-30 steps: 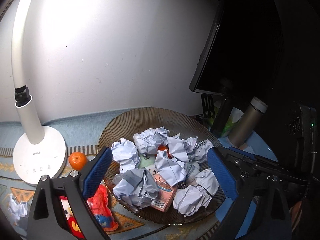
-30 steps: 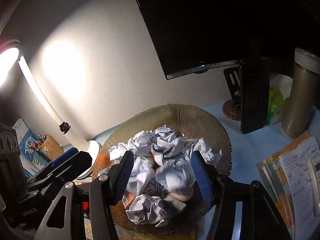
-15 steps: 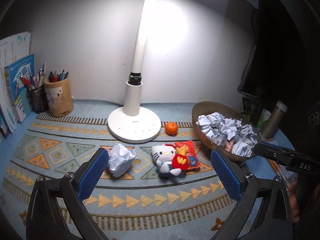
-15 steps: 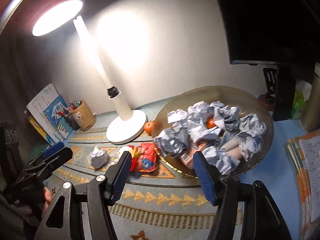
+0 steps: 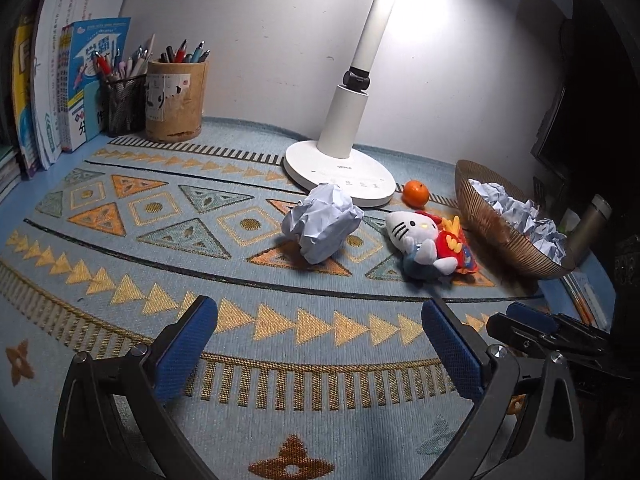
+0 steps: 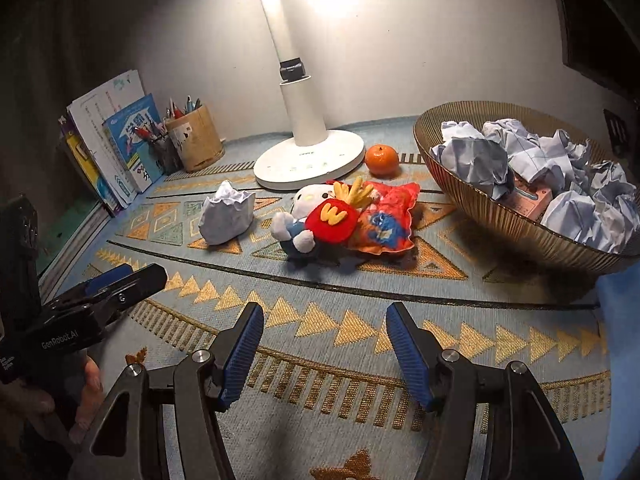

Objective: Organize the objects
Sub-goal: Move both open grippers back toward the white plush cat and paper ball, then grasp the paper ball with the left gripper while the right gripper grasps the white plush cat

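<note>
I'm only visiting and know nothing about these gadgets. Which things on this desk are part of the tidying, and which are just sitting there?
Likely part of the tidying:
- loose paper ball
- cat plush toy
- red snack packet
- orange
- bowl, already full of crumpled paper

Probably just sitting there:
- desk lamp
- pen holders
- books
- patterned mat

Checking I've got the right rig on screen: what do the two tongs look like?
Both match: the left tongs and right tongs have black frames with triangular cut-outs, silver bolts at the pivots and blue textured pads on the fingers. White "GenRobot.AI" lettering marks the left body in the right wrist view. No cables or sleeves are visible.
</note>
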`<control>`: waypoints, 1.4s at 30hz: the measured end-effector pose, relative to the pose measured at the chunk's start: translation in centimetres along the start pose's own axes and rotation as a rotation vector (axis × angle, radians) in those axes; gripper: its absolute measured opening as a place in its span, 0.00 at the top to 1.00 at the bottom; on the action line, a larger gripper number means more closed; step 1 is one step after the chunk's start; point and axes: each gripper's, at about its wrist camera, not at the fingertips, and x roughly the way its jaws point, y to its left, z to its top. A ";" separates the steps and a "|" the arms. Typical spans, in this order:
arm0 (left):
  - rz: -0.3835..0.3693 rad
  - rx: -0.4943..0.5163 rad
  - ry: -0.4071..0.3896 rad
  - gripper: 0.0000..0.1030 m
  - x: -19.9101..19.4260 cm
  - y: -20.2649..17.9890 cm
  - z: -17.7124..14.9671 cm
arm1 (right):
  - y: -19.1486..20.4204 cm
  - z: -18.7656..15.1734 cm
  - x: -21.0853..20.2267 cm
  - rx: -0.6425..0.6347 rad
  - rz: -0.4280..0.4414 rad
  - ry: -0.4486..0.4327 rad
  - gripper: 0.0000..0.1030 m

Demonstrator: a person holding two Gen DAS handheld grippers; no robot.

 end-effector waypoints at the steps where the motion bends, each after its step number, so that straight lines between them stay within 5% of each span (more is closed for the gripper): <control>1: 0.002 -0.010 0.000 0.01 0.0 0.1 0.0 | -0.1 0.0 -0.1 0.007 -0.001 -0.011 0.40; 24: 0.047 0.085 -0.047 0.02 -1.0 -1.5 -0.3 | -0.1 0.1 -0.3 0.015 -0.063 -0.027 0.37; 29: 0.060 0.083 -0.003 0.02 -0.4 -0.7 2.4 | 0.9 1.8 0.9 0.039 -0.018 0.008 0.37; 34: 0.023 0.160 0.018 0.02 2.7 -0.3 6.6 | 3.6 4.9 4.1 0.005 -0.075 0.011 0.37; 39: -0.007 0.160 0.111 0.02 7.5 0.4 7.1 | 5.1 5.8 7.5 -0.031 -0.170 0.043 0.37; 40: -0.001 0.162 0.112 0.04 8.1 0.5 7.1 | 5.2 5.9 7.8 -0.038 -0.180 0.044 0.37; 42: -0.031 0.144 0.150 0.26 9.3 0.8 6.8 | 5.6 5.8 8.5 -0.056 -0.204 0.053 0.37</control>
